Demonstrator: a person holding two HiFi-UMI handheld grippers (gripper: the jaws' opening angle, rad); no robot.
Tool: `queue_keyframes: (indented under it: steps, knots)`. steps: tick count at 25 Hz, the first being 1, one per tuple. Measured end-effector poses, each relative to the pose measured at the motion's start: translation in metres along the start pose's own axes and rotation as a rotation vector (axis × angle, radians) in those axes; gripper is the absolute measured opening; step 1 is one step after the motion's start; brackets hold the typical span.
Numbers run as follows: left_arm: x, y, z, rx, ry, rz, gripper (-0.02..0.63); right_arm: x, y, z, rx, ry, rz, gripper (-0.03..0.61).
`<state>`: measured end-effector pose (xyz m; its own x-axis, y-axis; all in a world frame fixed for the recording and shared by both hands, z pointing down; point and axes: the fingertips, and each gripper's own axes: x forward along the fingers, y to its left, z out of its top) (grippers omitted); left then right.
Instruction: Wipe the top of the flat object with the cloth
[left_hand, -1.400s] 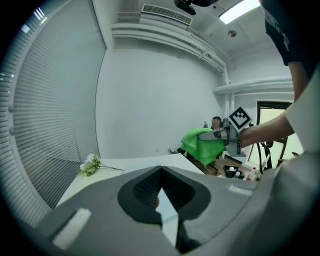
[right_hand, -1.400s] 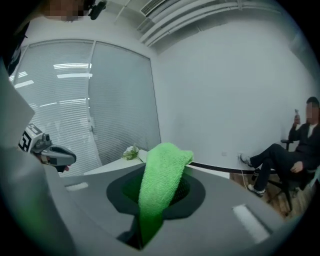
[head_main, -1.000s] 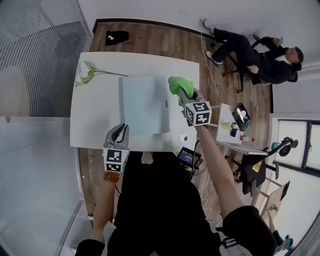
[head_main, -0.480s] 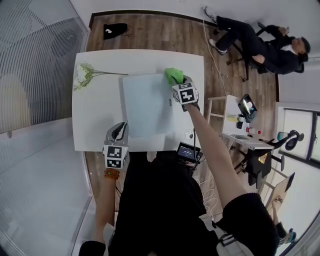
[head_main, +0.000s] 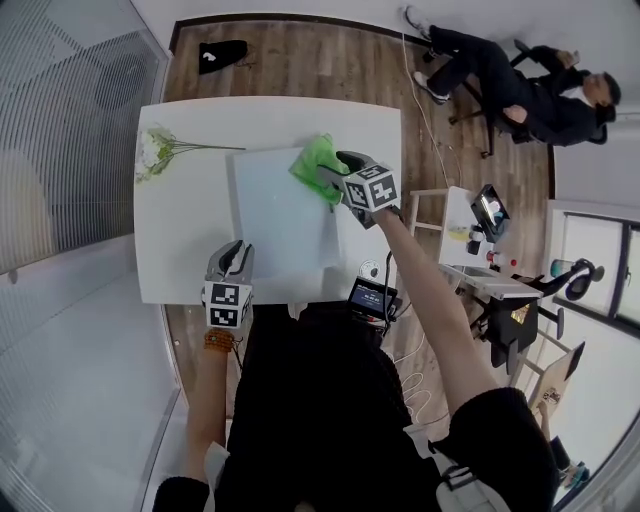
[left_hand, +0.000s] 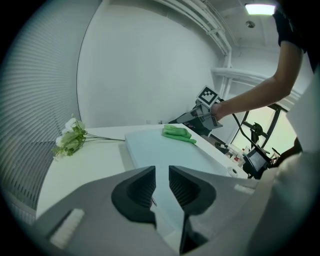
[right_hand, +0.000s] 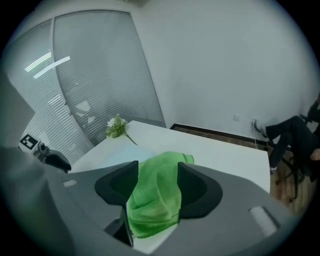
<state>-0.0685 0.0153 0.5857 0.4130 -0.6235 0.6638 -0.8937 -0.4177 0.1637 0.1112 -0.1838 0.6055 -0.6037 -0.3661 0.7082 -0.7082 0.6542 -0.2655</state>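
Farthest left, a spray of flowers (head_main: 155, 150) lies at the upper left of the white table (head_main: 180, 240). Below it, near the table's lower edge, the left gripper (head_main: 232, 252) hangs just left of the pale blue flat object (head_main: 275, 220). Its jaws have just been opening to a narrow gap, with nothing between them. On the flat object's upper right corner lies the green cloth (head_main: 316, 160), between the jaws of the right gripper (right_hand: 158, 174), which have just been opening and stand spread wide.

I work at a white table (head_main: 185, 240) on a brown wood floor (head_main: 300, 60), seen along the frame's top. Slatted blinds (head_main: 70, 140) fill the left; a cluttered side table (head_main: 452, 275) stands right.
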Motion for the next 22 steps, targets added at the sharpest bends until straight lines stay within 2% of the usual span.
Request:
queue_keyframes:
  steps: [3,6,9,12,14,22]
  knots:
    - [0.004,-0.005,-0.019,-0.027,0.068,-0.034,0.242,0.017,-0.017,-0.003,0.056,0.037,-0.014,0.261]
    - [0.004,-0.021,-0.04,-0.031,0.141,-0.109,0.307,0.03,-0.025,-0.006,0.102,0.069,-0.018,0.261]
    - [0.004,-0.039,-0.061,0.08,0.201,-0.178,0.382,0.04,-0.028,-0.012,0.155,0.098,-0.012,0.261]
    - [0.006,-0.051,-0.078,0.246,0.266,-0.201,0.394,0.048,-0.029,-0.016,0.191,0.122,-0.006,0.261]
    - [0.011,-0.055,-0.084,0.302,0.297,-0.192,0.396,0.051,-0.031,-0.016,0.23,0.121,-0.002,0.261]
    - [0.017,-0.052,-0.085,0.345,0.304,-0.146,0.396,0.055,-0.033,-0.018,0.295,0.134,0.018,0.258]
